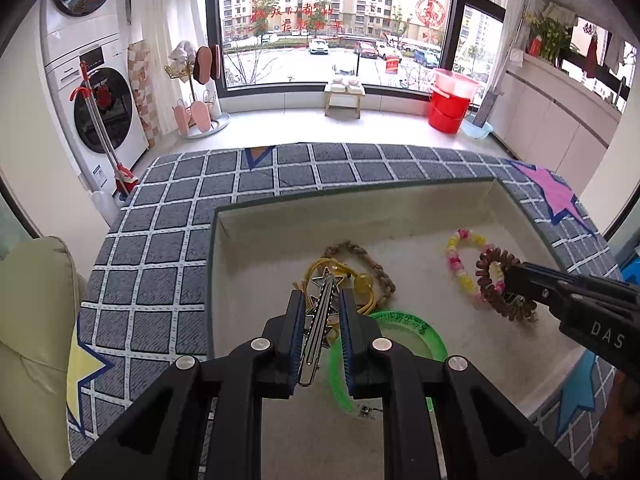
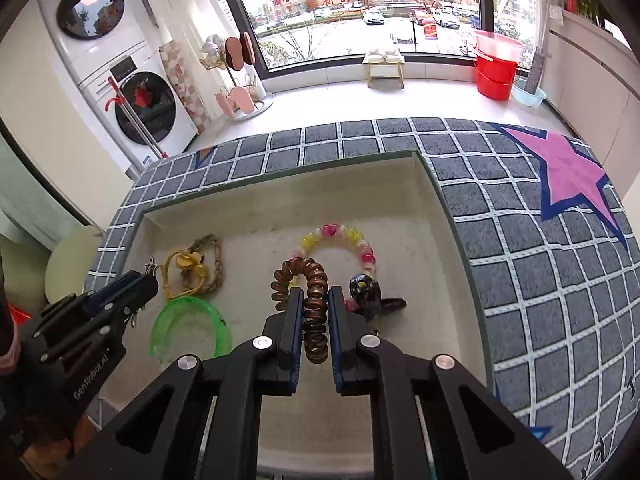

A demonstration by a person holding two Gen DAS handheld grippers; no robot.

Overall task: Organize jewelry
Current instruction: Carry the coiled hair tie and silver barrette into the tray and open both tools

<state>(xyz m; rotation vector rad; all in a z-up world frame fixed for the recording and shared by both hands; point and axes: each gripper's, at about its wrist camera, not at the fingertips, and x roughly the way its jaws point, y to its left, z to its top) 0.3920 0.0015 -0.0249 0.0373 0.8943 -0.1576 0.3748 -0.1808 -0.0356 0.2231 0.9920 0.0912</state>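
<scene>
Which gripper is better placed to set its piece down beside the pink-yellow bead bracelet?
Right, probably. The right gripper, shut on the brown coil hair tie, hangs just short of the bead bracelet. The left gripper, holding the silver star hair clip, sits over the yellow cord, further away.

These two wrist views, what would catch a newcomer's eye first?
Probably the two black grippers over the shallow beige tray: the left gripper is shut on a silver star hair clip, and the right gripper is shut on a brown spiral hair tie. Next, the bright green bangle and the pink-and-yellow bead bracelet lying in the tray.
</scene>
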